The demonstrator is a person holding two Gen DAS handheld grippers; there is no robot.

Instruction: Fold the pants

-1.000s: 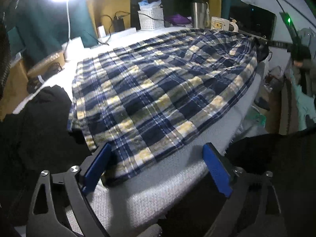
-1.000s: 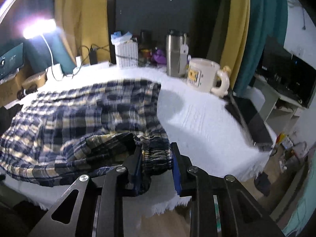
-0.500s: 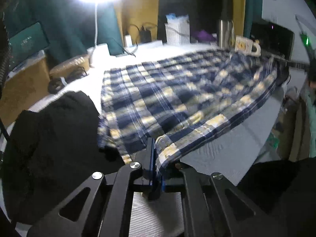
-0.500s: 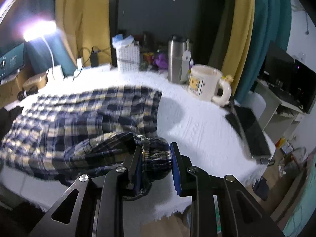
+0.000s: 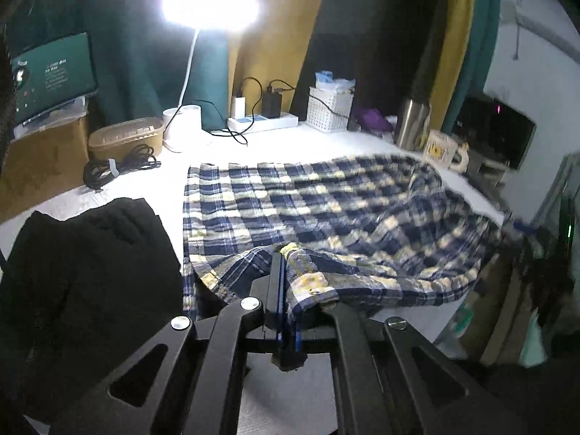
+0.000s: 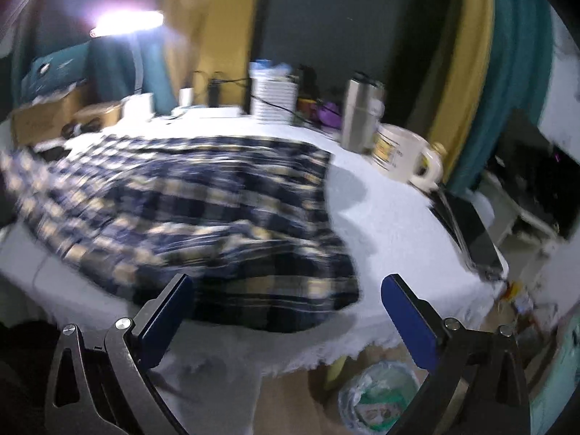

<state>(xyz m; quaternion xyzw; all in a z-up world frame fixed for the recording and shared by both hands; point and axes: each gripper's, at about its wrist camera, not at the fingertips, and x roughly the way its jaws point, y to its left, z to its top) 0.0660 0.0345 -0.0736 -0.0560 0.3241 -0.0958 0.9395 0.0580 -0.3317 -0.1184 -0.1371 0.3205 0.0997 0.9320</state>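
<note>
A: In the left wrist view, what had the left claw (image 5: 284,290) got?

B: It was clamped fully shut on a hem corner of the plaid pants (image 5: 326,214), with the cloth lifted off the white-covered bench (image 5: 282,148). The rest of the pants lay spread across the middle of the bench, running toward its right edge, where they were blurred. A black garment (image 5: 83,253) sat at the left edge, just beside the pants. A lamp (image 5: 210,3), a white basket (image 5: 330,108) and a mug (image 5: 444,150) stood along the far edge.

A: And the right wrist view?

B: The right claw (image 6: 282,308) had its jaws opening, spread wide, and nothing was pressed between them. The waistband end of the pants (image 6: 275,290) lay bunched on the bench just ahead of the claw, near the front edge, all of it smeared by motion. A dark flat device (image 6: 467,232) lay at the right edge, well apart from the cloth, and a steel tumbler (image 6: 360,116) stood near the far edge.

A: So which step was it?

B: I'd judge a fold across the pants was under way, with the left end gripped and the right end let go. The next move likely called for carrying the held corner over toward the far edge, and for the right claw to take a fresh hold so both ends travelled together.
</note>
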